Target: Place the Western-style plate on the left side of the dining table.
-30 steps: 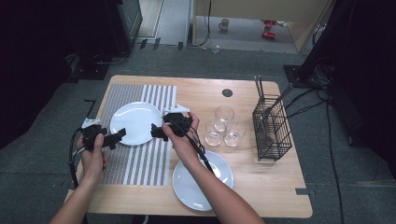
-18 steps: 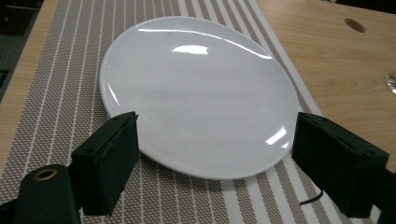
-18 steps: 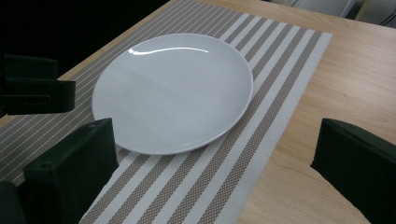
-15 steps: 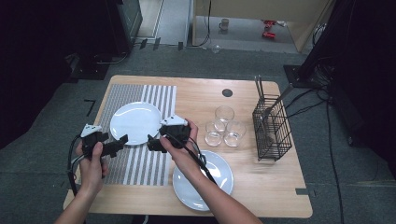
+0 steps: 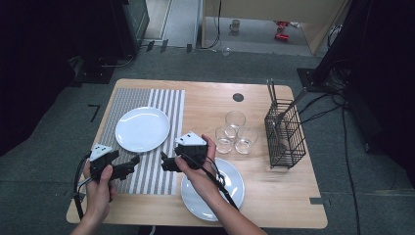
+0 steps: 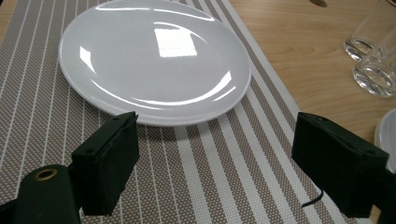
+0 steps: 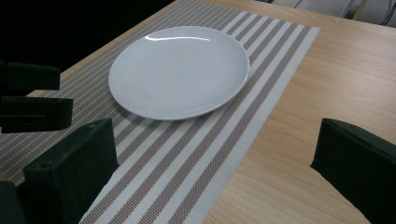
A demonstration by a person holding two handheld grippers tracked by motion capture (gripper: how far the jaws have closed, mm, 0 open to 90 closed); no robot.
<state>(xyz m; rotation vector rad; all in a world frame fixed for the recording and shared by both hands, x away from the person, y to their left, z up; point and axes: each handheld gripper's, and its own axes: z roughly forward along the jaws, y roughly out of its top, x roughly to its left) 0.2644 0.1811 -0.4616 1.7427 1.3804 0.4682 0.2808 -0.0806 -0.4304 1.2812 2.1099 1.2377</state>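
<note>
A white plate (image 5: 142, 129) lies on a striped placemat (image 5: 161, 105) on the left half of the wooden table. My left gripper (image 5: 130, 165) hovers over the mat's near end, short of the plate, jaws open and empty. In the left gripper view its jaws (image 6: 217, 149) stand wide apart with the plate (image 6: 154, 56) just beyond them. My right gripper (image 5: 164, 163) is over the mat's right edge, pointing left, also open and empty. The right gripper view (image 7: 215, 158) shows the plate (image 7: 180, 70) ahead and the left gripper (image 7: 32, 100) at the left.
A second white plate (image 5: 235, 183) lies near the front edge, partly under the right forearm. Three clear glasses (image 5: 235, 132) stand grouped at mid-table. A black wire basket (image 5: 285, 134) with utensils stands at the right. A dark round hole (image 5: 238, 97) is at the back.
Both hands have drawn back from the plate toward the near edge of the table. The jaws of both grippers stay open as before. The plate has not moved.
</note>
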